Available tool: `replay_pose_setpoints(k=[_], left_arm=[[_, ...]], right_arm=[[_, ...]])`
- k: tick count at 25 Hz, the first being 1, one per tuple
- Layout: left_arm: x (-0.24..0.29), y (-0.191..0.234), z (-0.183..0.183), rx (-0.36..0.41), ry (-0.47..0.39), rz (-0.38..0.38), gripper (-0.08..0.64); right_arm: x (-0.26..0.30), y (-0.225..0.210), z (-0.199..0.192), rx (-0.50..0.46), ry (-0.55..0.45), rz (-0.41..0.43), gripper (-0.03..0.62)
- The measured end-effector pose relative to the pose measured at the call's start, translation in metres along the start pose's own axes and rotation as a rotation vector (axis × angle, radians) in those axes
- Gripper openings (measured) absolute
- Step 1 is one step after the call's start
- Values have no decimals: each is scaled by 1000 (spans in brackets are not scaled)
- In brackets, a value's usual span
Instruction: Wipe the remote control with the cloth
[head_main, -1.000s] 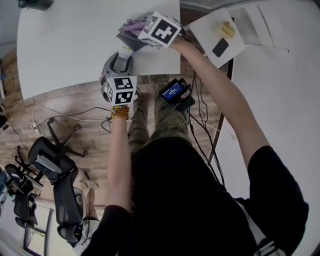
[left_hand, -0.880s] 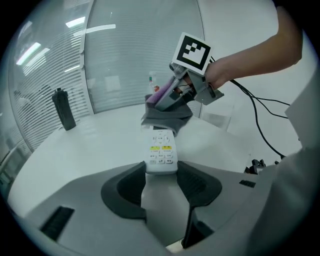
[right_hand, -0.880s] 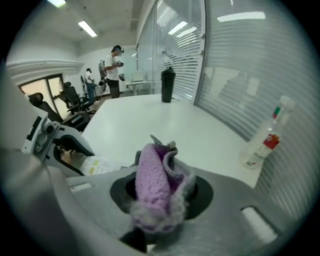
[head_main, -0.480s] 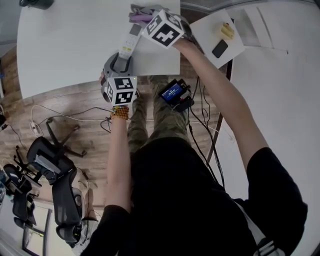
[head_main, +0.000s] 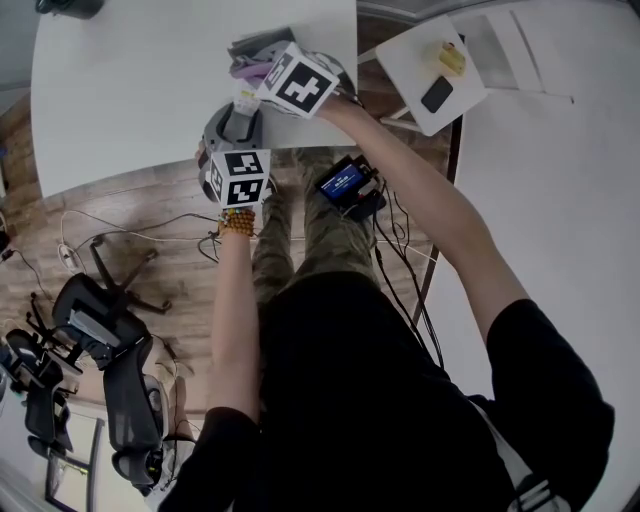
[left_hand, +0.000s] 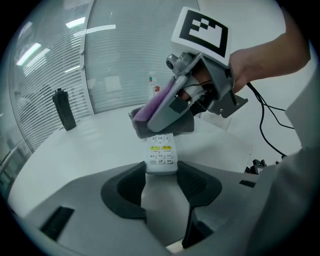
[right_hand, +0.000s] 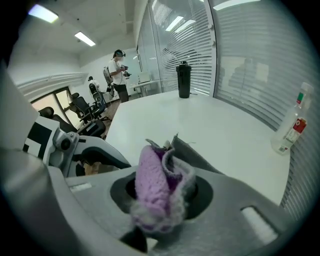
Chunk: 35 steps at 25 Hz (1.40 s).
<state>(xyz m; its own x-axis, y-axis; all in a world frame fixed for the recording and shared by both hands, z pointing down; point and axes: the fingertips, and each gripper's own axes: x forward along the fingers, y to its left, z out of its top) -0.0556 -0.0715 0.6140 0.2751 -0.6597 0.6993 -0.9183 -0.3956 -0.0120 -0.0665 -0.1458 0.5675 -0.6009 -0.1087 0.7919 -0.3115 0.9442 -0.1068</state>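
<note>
A white remote control (left_hand: 161, 155) lies lengthwise on the white table (head_main: 120, 90), and my left gripper (left_hand: 161, 172) is shut on its near end. In the head view the left gripper (head_main: 238, 118) sits at the table's near edge, with only a bit of the remote (head_main: 248, 103) showing. My right gripper (head_main: 262, 62) is shut on a folded purple and grey cloth (right_hand: 159, 187). It comes in from the right and presses the cloth (left_hand: 152, 109) onto the remote's far part, hiding that end.
A black bottle (left_hand: 65, 110) and a clear bottle with a red label (right_hand: 292, 120) stand far back on the table. A small white side table (head_main: 405, 70) with a phone is at the right. Office chairs (head_main: 100, 320) stand on the floor; a person (right_hand: 118, 70) stands far off.
The right gripper slid the cloth away along the remote, baring most of it, then came back toward the left gripper and covers it again. The left gripper kept still.
</note>
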Motion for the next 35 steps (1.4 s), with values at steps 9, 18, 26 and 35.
replay_pose_setpoints(k=[9,18,26,35], left_arm=[[2,0,-1,2,3,-2,206],[6,-2,-2,1,6,-7,206],[2,0,-2,5,2,-1,206],[2,-2,-2,6,3,-1,206]], right_arm=[[2,27,-3,23,4,66,69],[4,48,-13,89,-16,161,69],[-39,100,34,262,-257,577,66],[-20,54,19,298,-218,468,66]])
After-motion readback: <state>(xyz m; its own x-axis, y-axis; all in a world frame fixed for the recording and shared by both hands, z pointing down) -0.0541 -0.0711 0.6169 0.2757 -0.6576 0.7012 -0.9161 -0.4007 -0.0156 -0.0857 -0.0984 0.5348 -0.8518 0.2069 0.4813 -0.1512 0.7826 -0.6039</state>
